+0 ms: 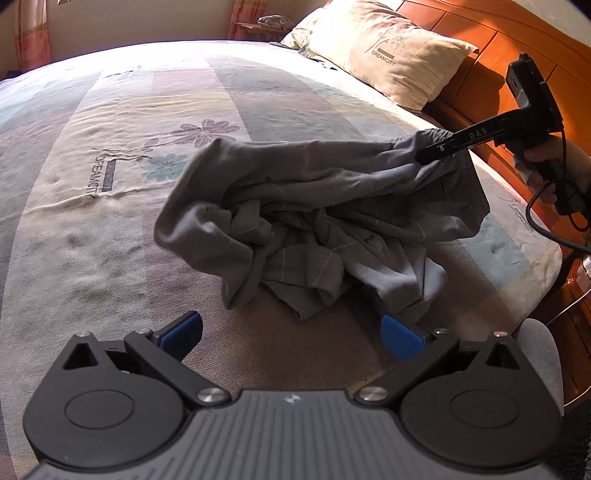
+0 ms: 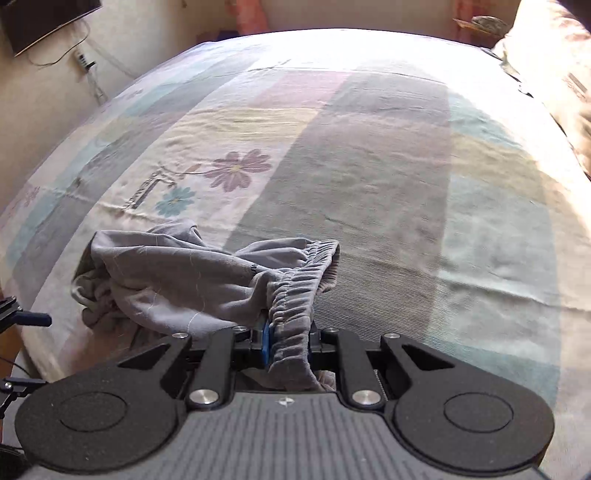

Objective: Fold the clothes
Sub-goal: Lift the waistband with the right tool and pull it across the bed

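A crumpled grey garment (image 1: 314, 221) with thin pale lines lies bunched on the bed. My left gripper (image 1: 291, 334) hovers just in front of the heap, jaws wide apart with nothing between the blue pads (image 1: 400, 338). Off to the right, my right gripper (image 1: 428, 155) is shut on the garment's gathered elastic waistband (image 2: 295, 306) and holds that edge lifted above the bed, so the cloth stretches from the heap up to it. In the right wrist view the right gripper (image 2: 288, 347) pinches the waistband, and the rest of the garment (image 2: 166, 280) trails to the left.
The bed (image 1: 110, 229) carries a pastel patchwork sheet with printed flowers. A cream pillow (image 1: 391, 51) lies at the far right against a wooden headboard (image 1: 491, 77). A person's hand (image 1: 546, 170) grips the right tool, whose cable hangs down. A dark screen (image 2: 40, 22) hangs on the far wall.
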